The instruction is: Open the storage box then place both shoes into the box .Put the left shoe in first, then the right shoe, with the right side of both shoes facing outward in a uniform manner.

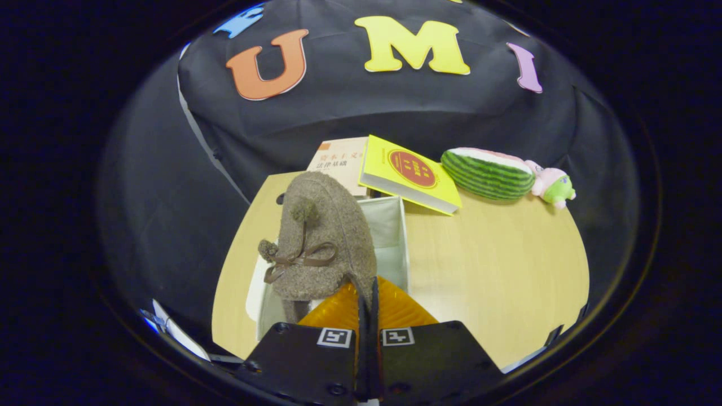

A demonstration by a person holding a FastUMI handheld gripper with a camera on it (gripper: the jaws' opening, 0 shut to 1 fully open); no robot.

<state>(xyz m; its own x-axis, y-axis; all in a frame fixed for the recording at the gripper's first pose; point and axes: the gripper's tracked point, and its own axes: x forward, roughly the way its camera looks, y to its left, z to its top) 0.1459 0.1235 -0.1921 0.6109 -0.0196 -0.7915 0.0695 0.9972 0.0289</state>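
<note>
A brown fuzzy shoe (324, 239) with a small bow and pompoms hangs toe-up just ahead of my gripper (368, 299). Both fingers press on its rear rim, so the gripper is shut on the shoe. Beneath and behind the shoe stands the white fabric storage box (389, 225), open at the top; the shoe covers most of its inside. What lies in the box I cannot tell.
The box stands on a round wooden table (496, 265). Beyond the box, a yellow book (409, 175) leans over a tan book (338, 160). A watermelon plush (488, 173) and a pink-green toy (555, 185) lie at the table's far right.
</note>
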